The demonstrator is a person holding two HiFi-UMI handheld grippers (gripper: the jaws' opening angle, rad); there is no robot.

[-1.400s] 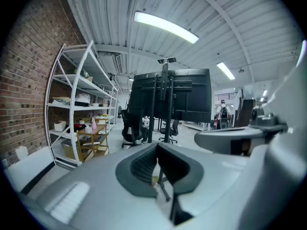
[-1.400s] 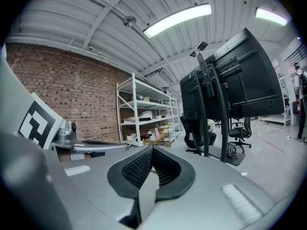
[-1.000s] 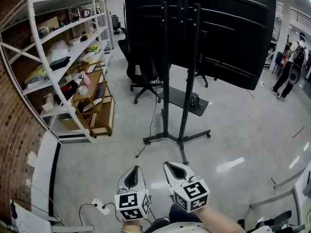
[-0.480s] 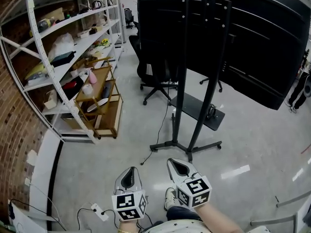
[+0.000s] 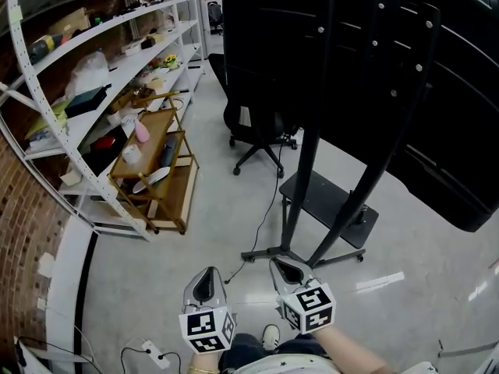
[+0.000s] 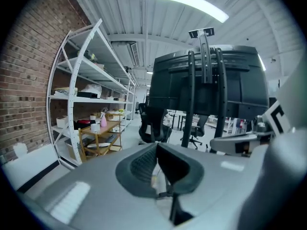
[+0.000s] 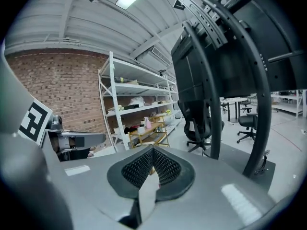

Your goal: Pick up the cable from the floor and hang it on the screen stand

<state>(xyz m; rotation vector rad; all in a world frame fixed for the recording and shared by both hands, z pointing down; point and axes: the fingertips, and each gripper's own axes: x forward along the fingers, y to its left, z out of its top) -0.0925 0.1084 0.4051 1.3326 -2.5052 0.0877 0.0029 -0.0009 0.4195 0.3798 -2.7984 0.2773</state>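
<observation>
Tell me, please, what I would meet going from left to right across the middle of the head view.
White shelving rack → wooden cart → office chair → screen stand.

Glossy floor [image 5: 218, 213], matt black metal screen stand [image 5: 331, 205]; wooden trolley [image 5: 173, 193], rough brick wall [image 5: 23, 209]

Two grippers [image 5: 210, 273] [image 5: 277, 264], one screen stand [image 5: 306, 174], one cable [image 5: 270, 209], one chair [image 5: 261, 127].
</observation>
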